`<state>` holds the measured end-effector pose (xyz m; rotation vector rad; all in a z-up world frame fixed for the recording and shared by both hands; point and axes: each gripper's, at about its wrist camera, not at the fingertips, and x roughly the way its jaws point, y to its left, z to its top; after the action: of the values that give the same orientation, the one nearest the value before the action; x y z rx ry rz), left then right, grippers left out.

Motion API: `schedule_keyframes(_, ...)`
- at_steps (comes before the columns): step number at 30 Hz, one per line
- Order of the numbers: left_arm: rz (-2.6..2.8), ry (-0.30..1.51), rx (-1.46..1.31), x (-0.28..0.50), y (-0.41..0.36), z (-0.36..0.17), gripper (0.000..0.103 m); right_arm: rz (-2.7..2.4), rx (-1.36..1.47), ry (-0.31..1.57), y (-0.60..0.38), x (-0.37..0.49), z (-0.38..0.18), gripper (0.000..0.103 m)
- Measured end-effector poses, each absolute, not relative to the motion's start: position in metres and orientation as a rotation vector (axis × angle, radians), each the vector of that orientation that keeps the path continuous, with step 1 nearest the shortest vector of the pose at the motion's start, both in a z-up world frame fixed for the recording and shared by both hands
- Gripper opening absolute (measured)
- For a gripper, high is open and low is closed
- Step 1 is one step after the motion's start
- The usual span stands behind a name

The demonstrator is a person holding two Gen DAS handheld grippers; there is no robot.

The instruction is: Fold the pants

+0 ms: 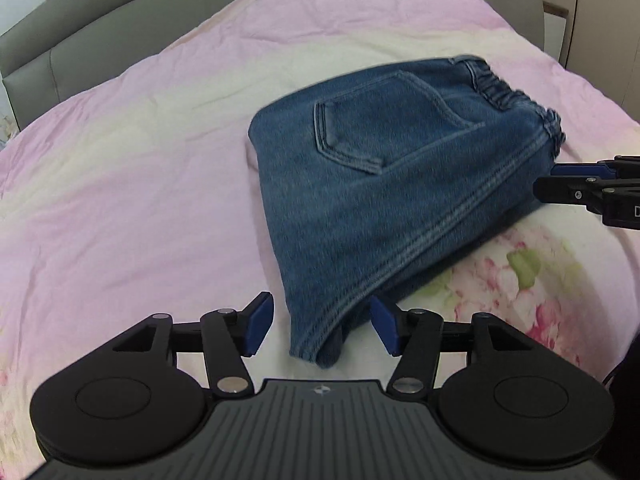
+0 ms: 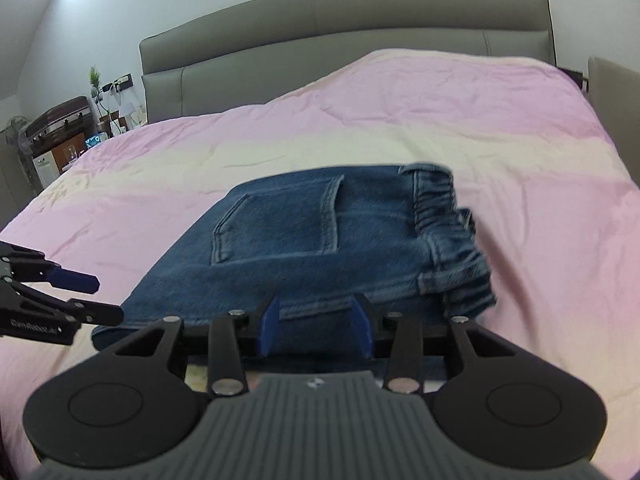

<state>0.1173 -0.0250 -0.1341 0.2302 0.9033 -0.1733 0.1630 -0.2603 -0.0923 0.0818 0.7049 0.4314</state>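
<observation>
Blue jeans (image 1: 380, 184) lie folded into a compact stack on the pink bed cover (image 1: 140, 160), back pocket up and elastic waistband at the far right. My left gripper (image 1: 322, 326) stands wide open around the near corner of the stack, and its blue pads do not touch the denim. In the right wrist view the jeans (image 2: 320, 240) lie just ahead of my right gripper (image 2: 316, 328). Its jaws are parted at the near folded edge, with denim lying slack between the pads. Each gripper shows in the other's view: the right gripper (image 1: 560, 182), the left gripper (image 2: 96, 298).
A grey padded headboard (image 2: 320, 20) runs along the far end of the bed. Left of the bed stands a cluttered nightstand area (image 2: 68, 136) with a plant and boxes. A grey panel (image 2: 612, 80) stands at the bed's right side. The cover has a floral patch (image 1: 520, 280) nearby.
</observation>
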Motion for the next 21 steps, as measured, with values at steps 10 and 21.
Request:
schedule_keyframes(10,-0.1,0.836,0.121,0.11,-0.011,-0.133,0.024,0.666,-0.091,0.761,-0.186,0.144,-0.124,0.024)
schedule_keyframes(21,-0.111,0.817,-0.045,0.109,0.009,-0.121,0.023,0.786,-0.269,0.622,-0.139,0.172,-0.124,0.05)
